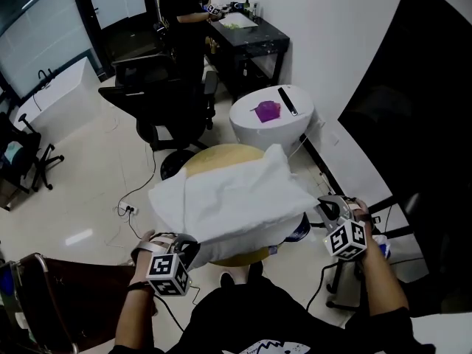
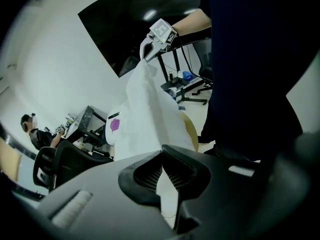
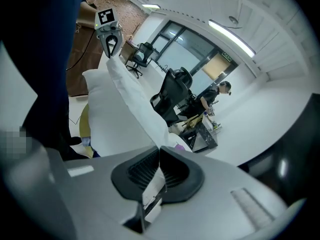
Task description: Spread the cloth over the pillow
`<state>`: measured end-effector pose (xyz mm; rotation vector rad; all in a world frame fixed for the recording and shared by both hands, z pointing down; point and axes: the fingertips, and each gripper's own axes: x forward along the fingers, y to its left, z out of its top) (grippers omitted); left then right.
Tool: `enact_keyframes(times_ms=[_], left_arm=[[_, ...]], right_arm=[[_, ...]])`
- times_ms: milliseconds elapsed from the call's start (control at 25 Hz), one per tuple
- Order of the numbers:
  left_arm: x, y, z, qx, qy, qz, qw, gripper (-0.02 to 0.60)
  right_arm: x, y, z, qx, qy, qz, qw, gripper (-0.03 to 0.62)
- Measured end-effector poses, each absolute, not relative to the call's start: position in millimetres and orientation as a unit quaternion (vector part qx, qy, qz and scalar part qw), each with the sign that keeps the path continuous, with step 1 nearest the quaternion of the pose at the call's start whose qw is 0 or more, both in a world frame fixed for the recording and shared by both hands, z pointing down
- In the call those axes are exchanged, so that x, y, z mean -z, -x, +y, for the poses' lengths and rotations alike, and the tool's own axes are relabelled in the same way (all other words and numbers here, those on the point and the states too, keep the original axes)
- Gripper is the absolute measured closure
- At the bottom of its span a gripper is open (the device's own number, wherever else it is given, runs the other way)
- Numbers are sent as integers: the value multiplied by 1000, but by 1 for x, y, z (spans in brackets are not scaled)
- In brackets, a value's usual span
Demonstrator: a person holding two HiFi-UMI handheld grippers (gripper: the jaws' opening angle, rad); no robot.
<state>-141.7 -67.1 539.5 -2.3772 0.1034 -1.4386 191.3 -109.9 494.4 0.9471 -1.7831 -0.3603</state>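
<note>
Cloth (image 1: pixel 236 194) clamped in left gripper (image 1: pixel 189 245), right gripper (image 1: pixel 325 206)

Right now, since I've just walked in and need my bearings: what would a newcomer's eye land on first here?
A white cloth fills the middle, held over a round yellowish table, its near corners clamped by the left gripper and the right gripper. Behind it a purple thing lies on a white round table, and a person stands at a black desk.
</note>
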Motion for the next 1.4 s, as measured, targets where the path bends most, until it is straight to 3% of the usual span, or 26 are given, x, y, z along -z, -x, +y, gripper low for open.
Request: enact_keyframes(times_ms=[760,960,1400], left_arm=[[-476,128,-23,554,790,93,245,581],[-509,120,5,580,782,74,216,581],[-604,138,9,611,777,70,135,581]], right_arm=[[-460,-219,-5,212,-361,-727,544,582],[-507,-228,18,201,-325,-730,566,582],[-641,-201,59,91,-287,-782,546,582]])
